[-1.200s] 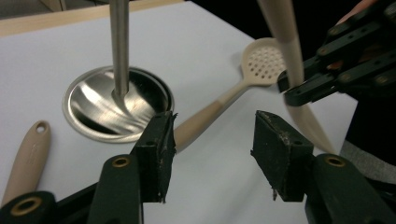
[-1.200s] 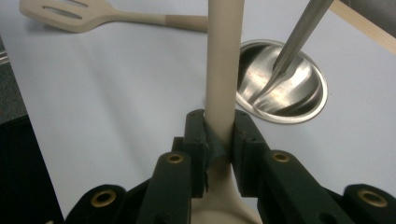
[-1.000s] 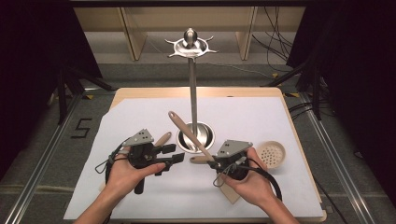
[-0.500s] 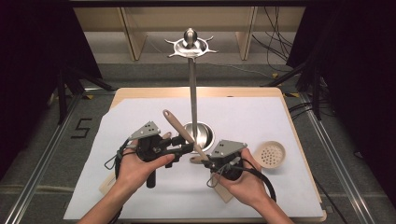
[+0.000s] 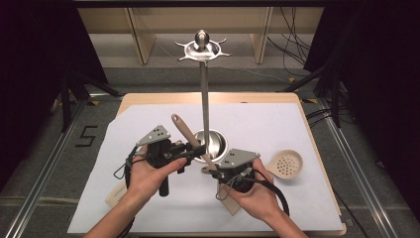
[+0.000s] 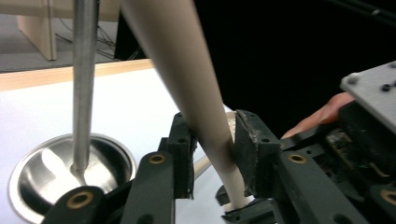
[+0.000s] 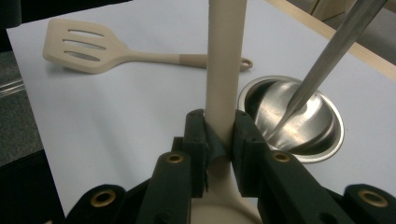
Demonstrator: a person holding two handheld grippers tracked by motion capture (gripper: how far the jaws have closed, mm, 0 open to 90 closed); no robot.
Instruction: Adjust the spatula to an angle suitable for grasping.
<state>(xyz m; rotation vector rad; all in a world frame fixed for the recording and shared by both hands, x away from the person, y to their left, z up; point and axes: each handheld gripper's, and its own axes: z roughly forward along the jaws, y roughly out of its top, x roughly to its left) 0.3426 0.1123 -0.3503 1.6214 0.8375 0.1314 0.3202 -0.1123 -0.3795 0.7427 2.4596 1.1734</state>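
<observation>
Our right gripper (image 7: 218,140) is clamped on the neck of a beige utensil (image 5: 190,141), prob. a spoon or ladle, w/ the handle rising up and away from the jaws toward the steel rack pole (image 5: 203,106). Our left gripper (image 6: 212,154) has just been closing around the same handle, a bit farther up the shaft: in the left gripper view one pad looks to touch the handle, the other shows a sliver of gap, so we read it as not yet clamped. Handle sits between the jaws, tilted.

Beyond the grippers: the rack's round steel base (image 7: 299,121) is just beside the right jaws, pole leaning up out of it to a hook ring (image 5: 200,48) at the top. Farther off from the right gripper, a slotted spatula (image 7: 88,49) lies flat on the white desk (image 5: 277,124) sheet. Off to the right gripper's outer side, a round perforated skimmer (image 5: 287,163).

Step in hand, as we judge it: hand the utensil over, right to left, prob. to hang it. To do it well:
- finish closing left square on the shaft, not on an edge
- keep right firm til left has it
- release right slowly, watch for tilt
- keep the handle end clear of the pole.
</observation>
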